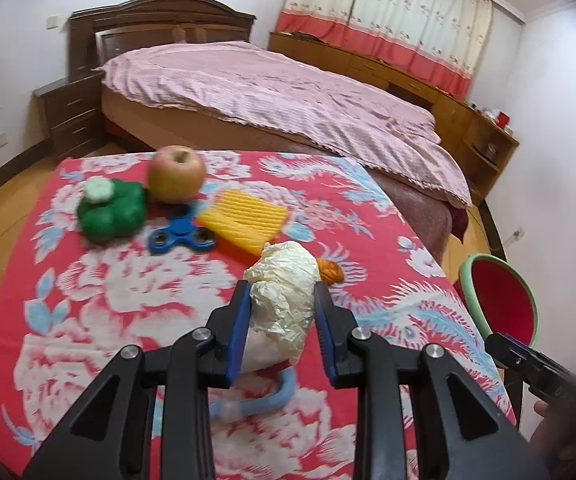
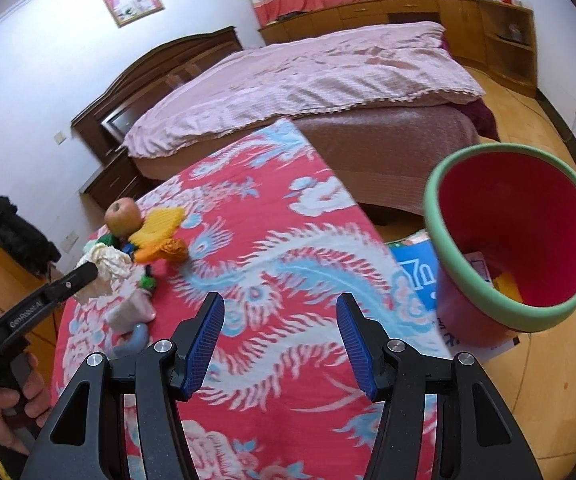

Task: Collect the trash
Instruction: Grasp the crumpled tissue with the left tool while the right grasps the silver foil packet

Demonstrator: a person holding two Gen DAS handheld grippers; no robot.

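A crumpled cream paper ball [image 1: 283, 292] sits between the blue pads of my left gripper [image 1: 281, 286], which is shut on it just above the red flowered tablecloth [image 1: 107, 300]. The right wrist view shows the same paper ball [image 2: 107, 258] at the tip of the left gripper [image 2: 87, 270], at the far left. My right gripper [image 2: 279, 304] hangs open over the cloth with nothing between its fingers. A red bin with a green rim [image 2: 432, 216] stands on the floor beyond the table's right edge, also visible as the bin [image 1: 500, 296] in the left wrist view.
On the cloth lie an apple [image 1: 175, 174], a green toy pepper [image 1: 113, 210], a blue fidget spinner [image 1: 181, 234], a yellow ridged piece [image 1: 243, 216], an orange lump [image 1: 332, 270] and a pale blue curved thing [image 1: 255, 400]. A pink-covered bed [image 1: 267, 92] stands behind the table.
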